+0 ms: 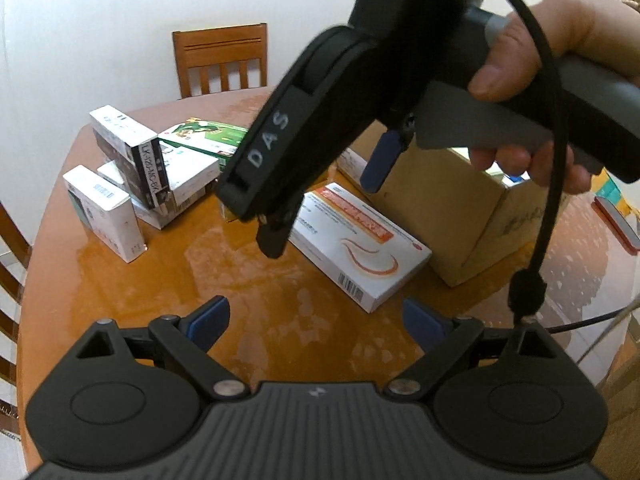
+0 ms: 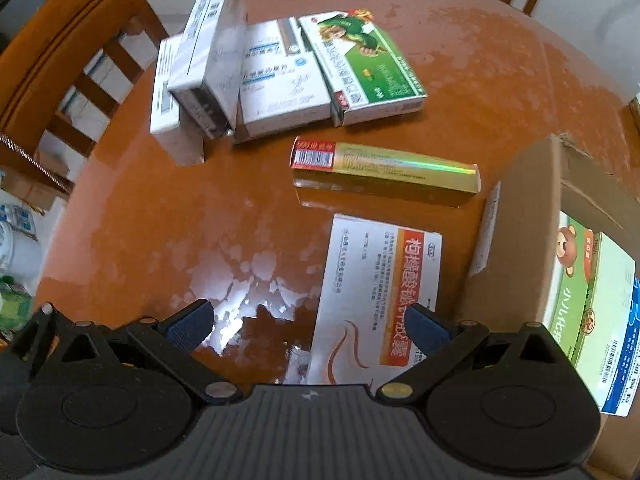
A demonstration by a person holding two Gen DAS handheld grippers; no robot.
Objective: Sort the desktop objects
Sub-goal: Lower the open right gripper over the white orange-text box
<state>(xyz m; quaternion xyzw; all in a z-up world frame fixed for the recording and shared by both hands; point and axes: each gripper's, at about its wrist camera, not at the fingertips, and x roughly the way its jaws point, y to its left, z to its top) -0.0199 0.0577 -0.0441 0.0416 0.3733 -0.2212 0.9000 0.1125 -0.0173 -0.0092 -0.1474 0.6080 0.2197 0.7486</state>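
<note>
Inside the cardboard box (image 2: 520,216) a few packets are already lying, while loose boxes (image 2: 276,76) are waiting on the table (image 2: 160,220); left gripper (image 1: 316,320) and right gripper (image 2: 312,324) are hovering wide open, empty.

White-and-orange flat box (image 2: 376,304) lies flat, beside open cardboard carton (image 2: 516,232). Gold tube box (image 2: 388,172) lies flat just beyond. Green box (image 2: 360,64) leans on the white boxes (image 2: 240,76) clustered farther back.
</note>
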